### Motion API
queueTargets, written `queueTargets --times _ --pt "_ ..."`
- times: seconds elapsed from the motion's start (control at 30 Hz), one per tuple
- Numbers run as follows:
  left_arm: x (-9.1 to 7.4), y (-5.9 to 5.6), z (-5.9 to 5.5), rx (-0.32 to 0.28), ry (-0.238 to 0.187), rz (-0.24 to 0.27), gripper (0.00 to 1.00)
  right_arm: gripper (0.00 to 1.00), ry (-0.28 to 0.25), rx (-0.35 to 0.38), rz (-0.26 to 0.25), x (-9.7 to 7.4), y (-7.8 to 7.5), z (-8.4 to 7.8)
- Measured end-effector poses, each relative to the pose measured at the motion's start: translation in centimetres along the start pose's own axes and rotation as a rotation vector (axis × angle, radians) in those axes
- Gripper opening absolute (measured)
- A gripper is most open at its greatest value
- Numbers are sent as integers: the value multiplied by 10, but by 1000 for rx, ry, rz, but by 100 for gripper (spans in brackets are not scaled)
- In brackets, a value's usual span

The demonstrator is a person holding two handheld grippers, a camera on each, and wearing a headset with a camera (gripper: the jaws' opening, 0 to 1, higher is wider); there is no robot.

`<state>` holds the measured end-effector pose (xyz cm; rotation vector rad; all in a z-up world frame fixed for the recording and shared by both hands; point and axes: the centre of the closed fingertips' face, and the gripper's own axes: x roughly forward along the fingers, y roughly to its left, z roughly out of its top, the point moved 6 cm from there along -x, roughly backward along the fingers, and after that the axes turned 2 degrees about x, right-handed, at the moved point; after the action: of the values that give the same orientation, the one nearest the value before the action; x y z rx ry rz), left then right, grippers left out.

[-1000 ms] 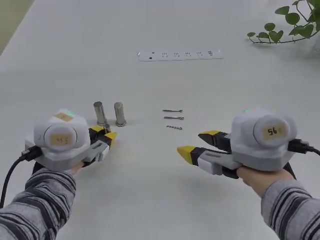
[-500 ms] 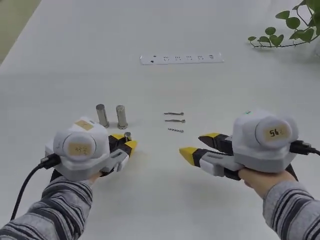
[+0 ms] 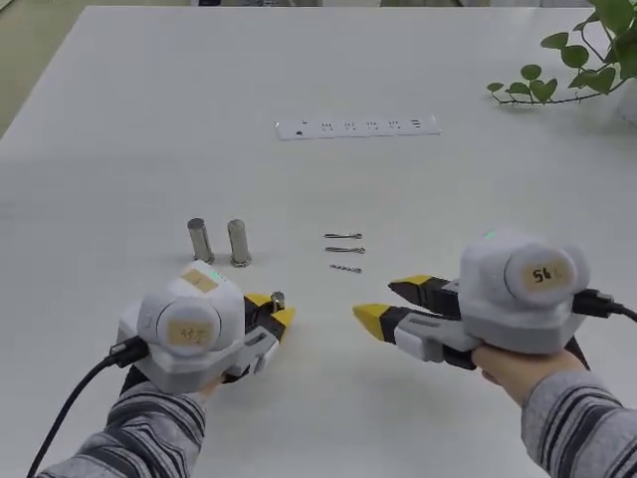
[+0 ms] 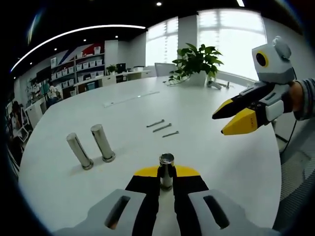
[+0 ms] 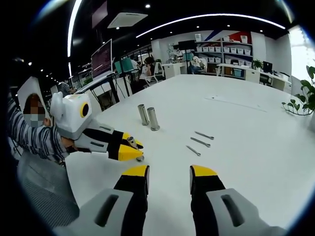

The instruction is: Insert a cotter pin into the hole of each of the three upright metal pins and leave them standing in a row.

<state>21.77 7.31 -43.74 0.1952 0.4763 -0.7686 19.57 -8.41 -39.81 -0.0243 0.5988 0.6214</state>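
at the left gripper point(image 4: 167, 174), the clamped metal pin point(image 4: 166, 164) stands upright.

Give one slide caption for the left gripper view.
Left gripper clamps one metal pin; two pins stand upright nearby; three cotter pins lie beyond.

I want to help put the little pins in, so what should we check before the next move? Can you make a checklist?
1. Left gripper is shut on one metal pin: ok.
2. That pin stands upright between the jaws: ok.
3. Its hole faces the right gripper: cannot tell, too small to see.
4. Right gripper is open and ready to pick something up: ok.
5. Right gripper already holds a cotter pin: not ok, it is empty.
6. Three cotter pins lie free on the table, and the two other metal pins stand upright: ok.
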Motion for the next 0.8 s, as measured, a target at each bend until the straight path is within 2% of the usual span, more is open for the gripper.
queueTargets --times 0.27,0.53,0.63,0.7,0.8 --pt "0 0 0 -4 4 -2 6 27 11 -15 18 2 0 1" --pt "-1 0 -3 -7 21 4 21 27 25 -42 31 5 -5 7" --pt "-5 1 -1 -14 15 11 26 27 66 -72 47 9 -10 9" --pt "-8 1 1 -25 9 17 30 27 69 -83 51 10 -12 11" --pt "-13 2 4 -31 -2 29 35 28 105 -107 67 17 -18 13"
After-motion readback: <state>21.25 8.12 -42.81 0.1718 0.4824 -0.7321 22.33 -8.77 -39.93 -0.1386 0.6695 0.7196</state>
